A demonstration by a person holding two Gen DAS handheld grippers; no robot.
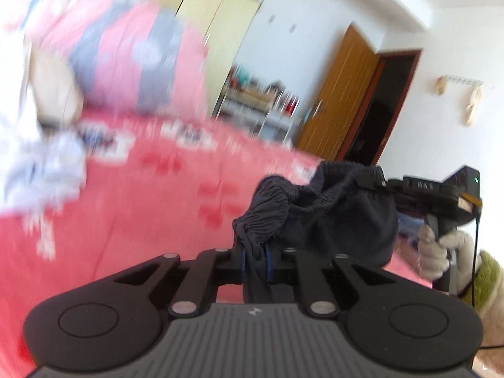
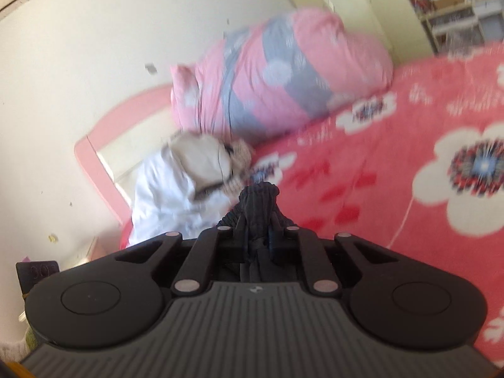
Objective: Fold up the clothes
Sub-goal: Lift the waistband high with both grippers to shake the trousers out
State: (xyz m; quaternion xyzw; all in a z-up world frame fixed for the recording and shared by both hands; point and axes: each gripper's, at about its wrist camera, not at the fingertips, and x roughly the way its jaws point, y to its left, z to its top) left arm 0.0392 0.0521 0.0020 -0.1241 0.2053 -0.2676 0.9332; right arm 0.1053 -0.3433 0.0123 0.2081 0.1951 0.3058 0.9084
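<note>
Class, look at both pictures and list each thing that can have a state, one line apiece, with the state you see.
Left tongs: shut on the dark garment.
Right tongs: shut on the dark garment.
Dark garment: bunched, lifted off the bed, not folded.
Rolled quilt: bundled up at the head of the bed.
White clothes: heaped, unfolded.
Door: open.
Bed cover: spread flat.

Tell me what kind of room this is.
Most likely a bedroom in a home: a bed with a red flowered bedspread, a rolled pink and grey quilt at its head, and a wooden door standing open.
</note>
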